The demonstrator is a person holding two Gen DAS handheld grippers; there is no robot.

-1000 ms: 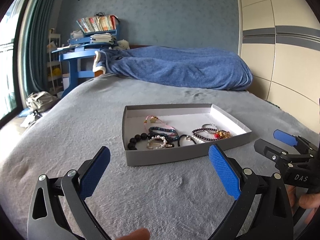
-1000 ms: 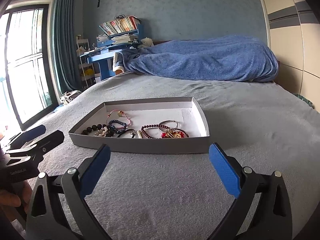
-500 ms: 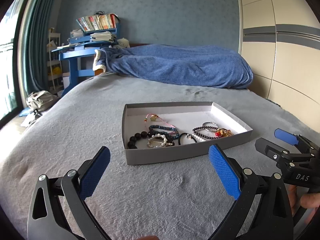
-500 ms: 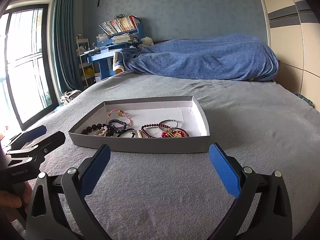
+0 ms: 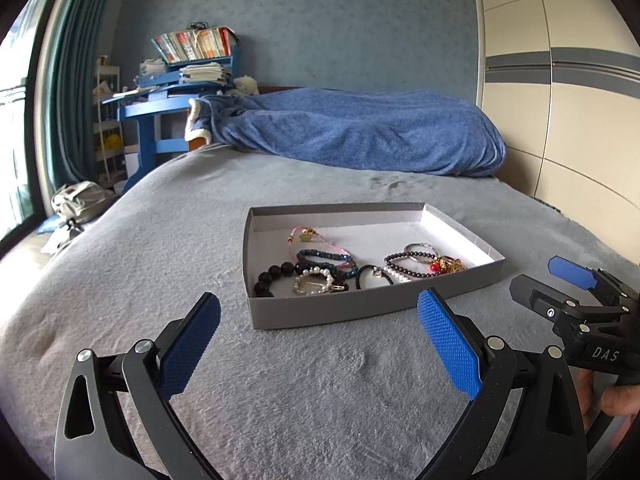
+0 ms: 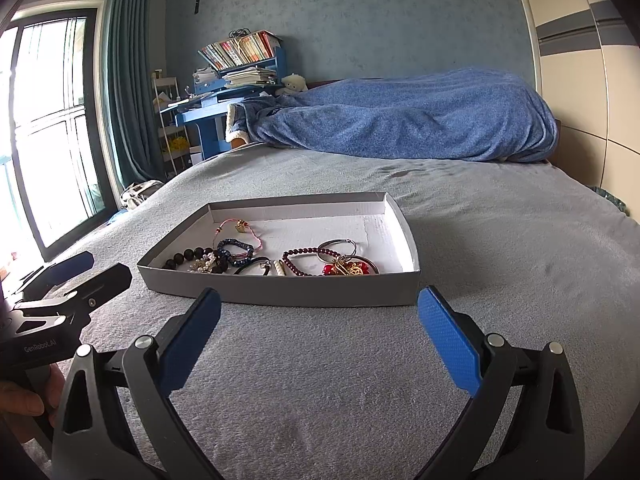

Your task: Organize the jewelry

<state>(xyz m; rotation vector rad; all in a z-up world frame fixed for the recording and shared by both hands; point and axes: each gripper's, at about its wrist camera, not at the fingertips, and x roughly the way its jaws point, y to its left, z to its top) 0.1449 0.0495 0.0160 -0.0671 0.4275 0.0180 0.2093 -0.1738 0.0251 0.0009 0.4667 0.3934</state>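
A shallow grey box tray (image 5: pixel 344 310) (image 6: pixel 304 292) lies on the grey bedspread and holds several bracelets: black beads (image 5: pixel 274 274) (image 6: pixel 186 257), a pearl piece (image 5: pixel 314 282), a dark blue band (image 5: pixel 326 257) (image 6: pixel 236 245), a pink cord (image 5: pixel 308 236) (image 6: pixel 240 227), purple beads (image 5: pixel 408 258) (image 6: pixel 300 262) and a red-and-gold charm bunch (image 5: pixel 446 266) (image 6: pixel 348 269). My left gripper (image 5: pixel 318 312) (image 6: pixel 88 270) stands open short of the tray's near wall, holding nothing. My right gripper (image 6: pixel 318 308) (image 5: pixel 548 276) is open too, just before the tray's near wall, with nothing between its fingers.
A rumpled blue blanket (image 5: pixel 360 132) (image 6: pixel 408 116) lies across the far end of the bed. A blue desk (image 5: pixel 160 110) piled with books stands at the back left by the curtain. A wardrobe (image 5: pixel 560 80) lines the right wall. A hand (image 5: pixel 616 404) grips the right tool.
Both views have risen and tilted slightly, so the tray sits a little lower in frame. Both grippers stay open and empty, and the jewellery has not moved.
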